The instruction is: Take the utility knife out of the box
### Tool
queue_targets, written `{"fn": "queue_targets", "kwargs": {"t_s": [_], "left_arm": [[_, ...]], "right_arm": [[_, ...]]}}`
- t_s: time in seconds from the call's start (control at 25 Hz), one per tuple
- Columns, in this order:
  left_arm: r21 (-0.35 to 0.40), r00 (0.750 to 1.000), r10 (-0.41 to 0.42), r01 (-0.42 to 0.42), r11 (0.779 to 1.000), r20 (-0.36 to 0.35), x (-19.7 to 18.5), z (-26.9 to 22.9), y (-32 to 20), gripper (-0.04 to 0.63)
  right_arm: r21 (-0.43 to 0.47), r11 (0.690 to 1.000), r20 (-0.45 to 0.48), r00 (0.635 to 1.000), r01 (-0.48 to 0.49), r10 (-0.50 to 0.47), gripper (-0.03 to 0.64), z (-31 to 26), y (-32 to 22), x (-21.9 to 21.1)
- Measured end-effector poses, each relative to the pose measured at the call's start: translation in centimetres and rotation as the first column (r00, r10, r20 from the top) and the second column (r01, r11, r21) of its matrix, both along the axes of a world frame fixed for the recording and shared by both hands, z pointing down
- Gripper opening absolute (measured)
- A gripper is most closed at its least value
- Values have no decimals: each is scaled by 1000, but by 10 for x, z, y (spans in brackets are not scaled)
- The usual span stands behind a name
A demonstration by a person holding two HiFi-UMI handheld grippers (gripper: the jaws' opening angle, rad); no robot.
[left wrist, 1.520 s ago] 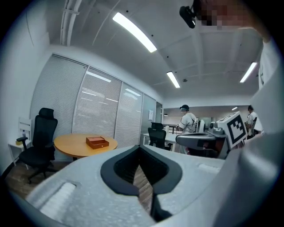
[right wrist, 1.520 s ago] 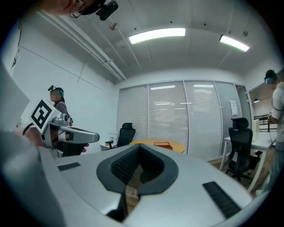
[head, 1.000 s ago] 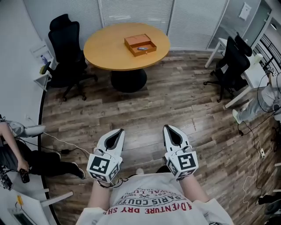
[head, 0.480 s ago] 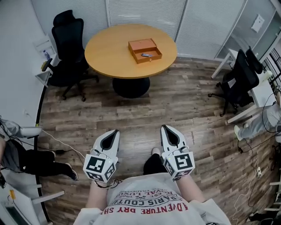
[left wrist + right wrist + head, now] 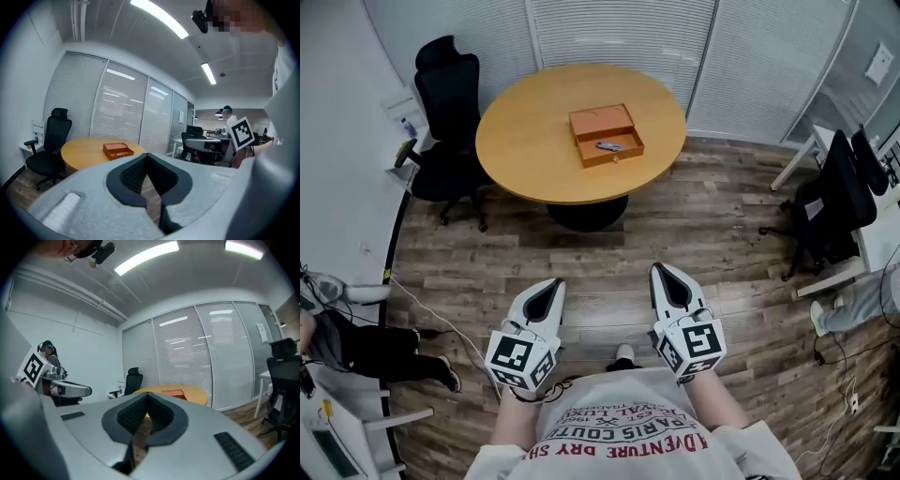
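Observation:
An open orange box (image 5: 600,122) sits on a round wooden table (image 5: 525,141) at the far side of the room. A grey utility knife (image 5: 608,146) lies in its near compartment. My left gripper (image 5: 557,282) and right gripper (image 5: 660,270) are held side by side over the wooden floor, well short of the table, both shut and empty. In the left gripper view the box (image 5: 118,149) shows beyond the closed left gripper (image 5: 146,155). In the right gripper view the table (image 5: 190,393) and box (image 5: 174,392) lie just past the closed right gripper (image 5: 146,395).
A black office chair (image 5: 450,98) stands left of the table. Another black chair (image 5: 836,197) and a white desk (image 5: 811,141) stand at the right. A seated person (image 5: 366,342) and floor cables (image 5: 422,305) are at the left. Glass walls with blinds (image 5: 619,33) run behind the table.
The table and box have drawn nearer and lower in the head view as the person walks toward them. Both grippers stay shut, side by side.

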State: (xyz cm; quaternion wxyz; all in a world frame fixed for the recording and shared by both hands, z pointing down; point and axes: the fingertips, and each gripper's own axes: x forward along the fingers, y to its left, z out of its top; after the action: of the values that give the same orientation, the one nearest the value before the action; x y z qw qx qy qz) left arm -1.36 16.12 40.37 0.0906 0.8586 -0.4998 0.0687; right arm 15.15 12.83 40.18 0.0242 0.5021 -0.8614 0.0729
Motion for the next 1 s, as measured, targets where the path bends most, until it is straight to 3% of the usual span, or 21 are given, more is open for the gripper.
{"fn": "queue_targets", "kwargs": {"t_s": [0.24, 0.4, 0.72, 1.0], "left_arm": [[-9, 996, 18, -17, 1000, 93, 34, 11, -48, -5], [-17, 995, 38, -36, 999, 89, 38, 14, -78, -5], [-10, 993, 90, -90, 996, 70, 4, 22, -188, -5], [14, 988, 145, -145, 989, 49, -51, 6, -309, -5]], "right_arm": [[-15, 1000, 18, 1000, 11, -11, 8, 9, -53, 30], [-46, 999, 14, 1000, 23, -23, 8, 23, -85, 28], [-48, 999, -27, 1000, -17, 16, 8, 30, -175, -11], [-57, 996, -43, 997, -65, 62, 8, 20, -277, -72]]}}
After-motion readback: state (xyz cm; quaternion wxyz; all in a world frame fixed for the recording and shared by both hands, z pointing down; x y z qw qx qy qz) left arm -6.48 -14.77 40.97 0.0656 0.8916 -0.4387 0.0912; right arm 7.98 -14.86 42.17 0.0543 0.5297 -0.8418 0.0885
